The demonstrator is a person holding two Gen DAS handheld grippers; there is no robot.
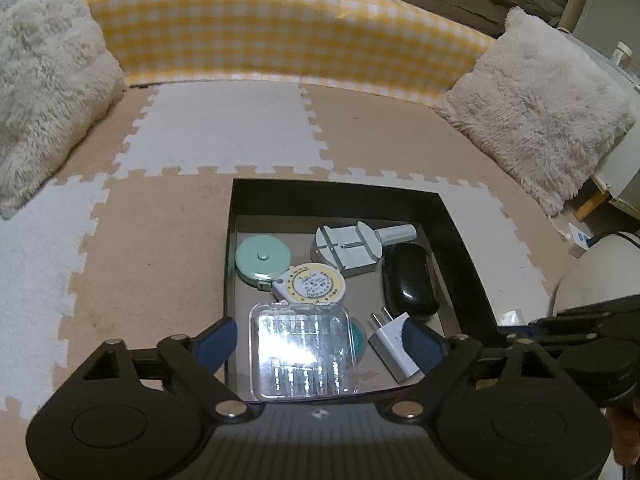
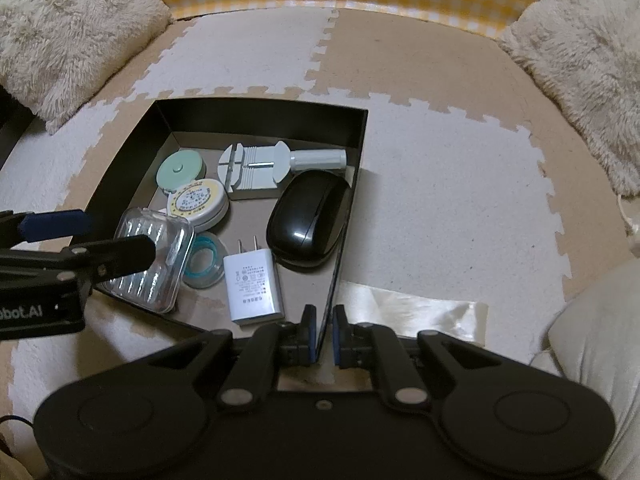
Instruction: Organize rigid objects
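Right claw (image 2: 323, 334): you pinch the thin near wall of the black box (image 2: 256, 114).
Left claw (image 1: 320, 340): you hold it wide, pads clear of the clear ribbed plastic case (image 1: 304, 354).
Box floor: case lies inside, beside a white slab-shaped charger (image 2: 254, 290) and a glossy rounded black case (image 2: 310, 222).
Floor: nubby puzzle-edged foam mats (image 2: 440, 168).

White letters reading "bot.AI", cut off at the frame edge, stand on the black body of the left gripper (image 2: 84, 236) in the right wrist view. The white charger (image 2: 253, 288) and the round yellow-ringed tape measure (image 2: 198, 202) both carry print too small to read.
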